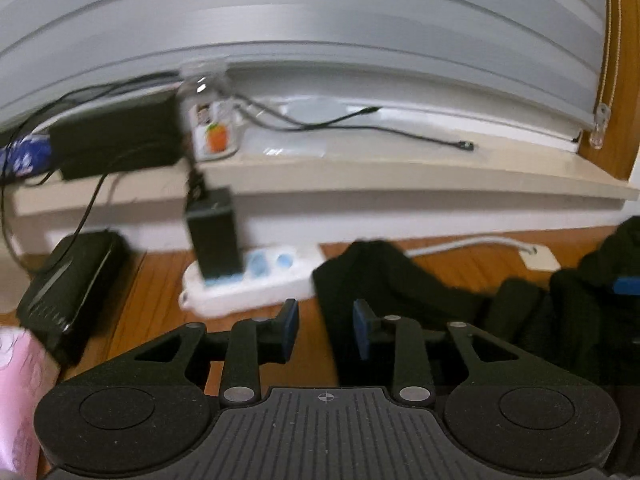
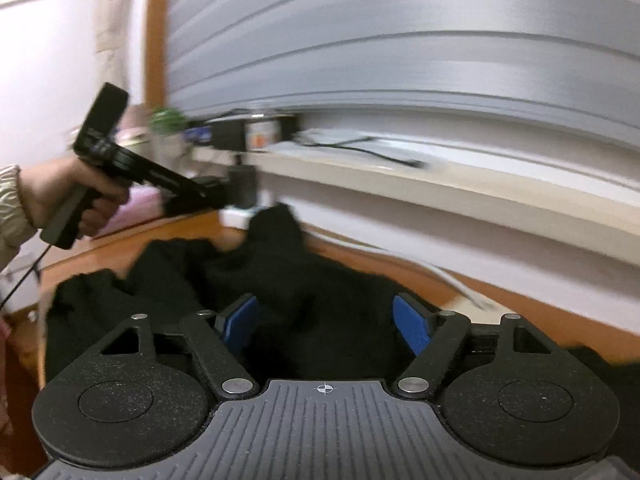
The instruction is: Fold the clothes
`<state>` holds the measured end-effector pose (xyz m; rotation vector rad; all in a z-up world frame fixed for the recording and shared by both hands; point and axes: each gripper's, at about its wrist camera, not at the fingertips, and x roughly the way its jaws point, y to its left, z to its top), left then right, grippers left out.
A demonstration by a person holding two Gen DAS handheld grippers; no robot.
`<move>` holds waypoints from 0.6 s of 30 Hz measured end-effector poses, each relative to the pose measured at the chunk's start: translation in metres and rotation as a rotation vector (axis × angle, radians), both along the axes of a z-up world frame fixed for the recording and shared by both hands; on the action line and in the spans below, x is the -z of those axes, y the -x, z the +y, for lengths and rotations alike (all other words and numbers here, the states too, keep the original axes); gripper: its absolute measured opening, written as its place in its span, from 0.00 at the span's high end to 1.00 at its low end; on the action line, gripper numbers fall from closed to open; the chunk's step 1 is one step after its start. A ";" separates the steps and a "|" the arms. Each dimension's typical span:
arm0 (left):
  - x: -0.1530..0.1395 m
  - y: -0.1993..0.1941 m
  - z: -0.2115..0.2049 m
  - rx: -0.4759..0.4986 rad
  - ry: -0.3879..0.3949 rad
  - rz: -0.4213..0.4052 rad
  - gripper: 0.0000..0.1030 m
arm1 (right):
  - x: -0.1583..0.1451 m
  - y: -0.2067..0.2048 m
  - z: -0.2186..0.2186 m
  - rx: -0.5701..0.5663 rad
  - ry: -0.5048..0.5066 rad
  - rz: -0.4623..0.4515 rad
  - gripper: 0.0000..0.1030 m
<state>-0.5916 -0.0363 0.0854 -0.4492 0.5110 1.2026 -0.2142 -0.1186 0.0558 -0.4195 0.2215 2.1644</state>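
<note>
Nearest to us in the left wrist view is our left gripper (image 1: 326, 326), its blue-padded fingers (image 1: 291, 320) parted with a gap between them and nothing clasped; the edge of the black garment (image 1: 384, 280) shows in that gap, but we cannot tell whether the pads touch it. Going left to right: a pink patterned thing (image 1: 18, 384) sits at the far left edge, then a black box (image 1: 68, 280) on the wooden floor (image 1: 148, 300), then a white power strip (image 1: 248, 284) with a black adapter (image 1: 214, 236) plugged into it. The garment lies crumpled on the floor just right of the strip and runs off toward the right edge. Behind all this a pale window ledge (image 1: 360, 176) carries a dark box (image 1: 116, 136), a small clear bottle (image 1: 212, 120) and loose black cables (image 1: 360, 124), with grey blinds (image 1: 320, 20) above.

In the right wrist view our right gripper (image 2: 326, 322) is closest, its blue fingers (image 2: 412, 326) spread wide and empty, hovering over the heaped black garment (image 2: 280, 272), which fills the space between them. At the left a hand (image 2: 72, 196) in a striped sleeve (image 2: 10, 196) grips the handle of the other gripper, whose fingers are blurred here. The ledge (image 2: 400, 184) and blinds (image 2: 400, 40) run across the back, smeared by motion
</note>
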 end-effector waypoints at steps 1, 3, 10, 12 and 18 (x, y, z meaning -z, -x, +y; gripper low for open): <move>0.001 0.004 -0.001 0.001 0.007 -0.004 0.66 | -0.002 0.013 0.000 -0.026 -0.002 -0.010 0.30; 0.004 0.009 0.001 0.020 0.026 -0.022 0.63 | -0.005 0.040 0.006 -0.075 0.004 -0.023 0.30; 0.013 -0.006 0.032 0.081 0.058 -0.084 0.56 | -0.002 0.120 0.016 -0.240 0.082 -0.089 0.34; 0.010 -0.012 0.035 0.087 0.042 -0.076 0.56 | 0.004 0.133 0.019 -0.263 0.105 -0.112 0.40; -0.001 -0.030 0.047 0.103 -0.005 -0.050 0.97 | 0.018 0.135 0.014 -0.346 0.162 -0.139 0.86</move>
